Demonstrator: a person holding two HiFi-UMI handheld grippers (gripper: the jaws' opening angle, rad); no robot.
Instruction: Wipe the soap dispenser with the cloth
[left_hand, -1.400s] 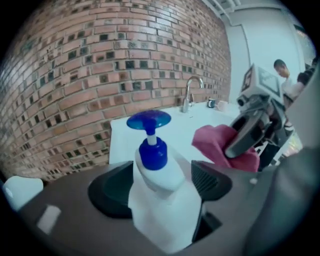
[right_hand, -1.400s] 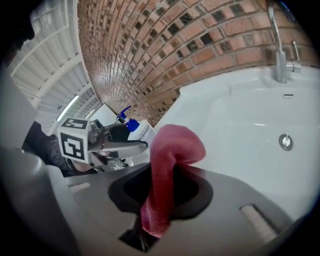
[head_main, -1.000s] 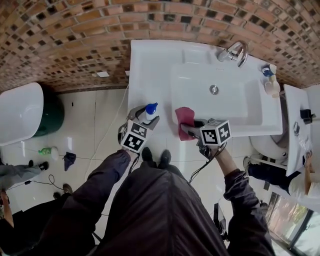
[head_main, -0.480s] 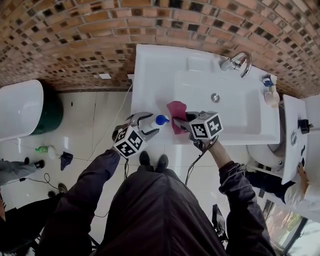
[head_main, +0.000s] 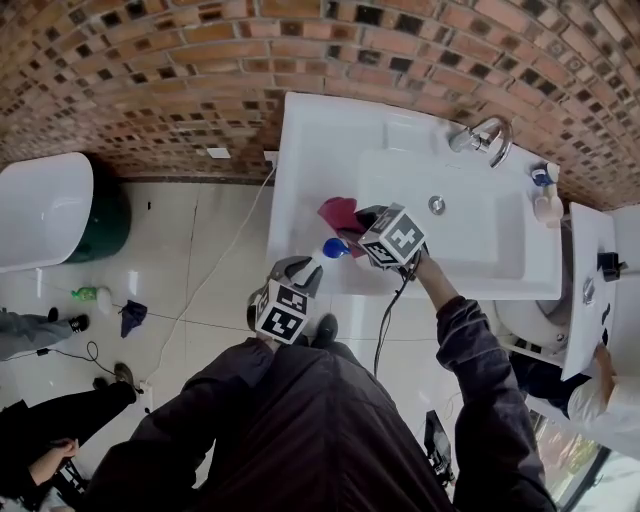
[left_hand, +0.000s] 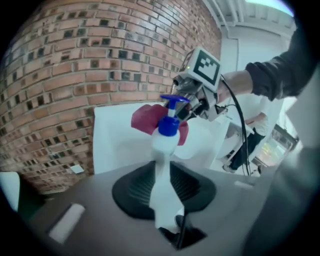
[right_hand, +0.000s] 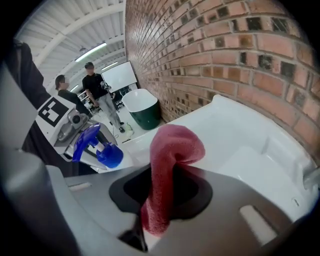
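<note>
In the head view, the left gripper reaches up toward the front edge of the white sink. The soap dispenser sticks out past its jaws, blue pump head foremost. The right gripper comes in from the right, and the red cloth bunches out beyond its jaws, just above the pump head. A faucet sits well beyond both pairs of jaws, at the sink's far rim against the brick wall.

In the left gripper view, the jaws of the left gripper are closing on the soap dispenser. Its white body stands pinched between them and its blue pump rises straight ahead. The cloth hangs right behind the pump, carried by the right gripper; whether the cloth touches the pump cannot be told.

In the right gripper view, the jaws of the right gripper are clamped on the cloth, which rises from between them and curls over at its top. The dispenser's pump lies left of these jaws, held by the left gripper.
</note>
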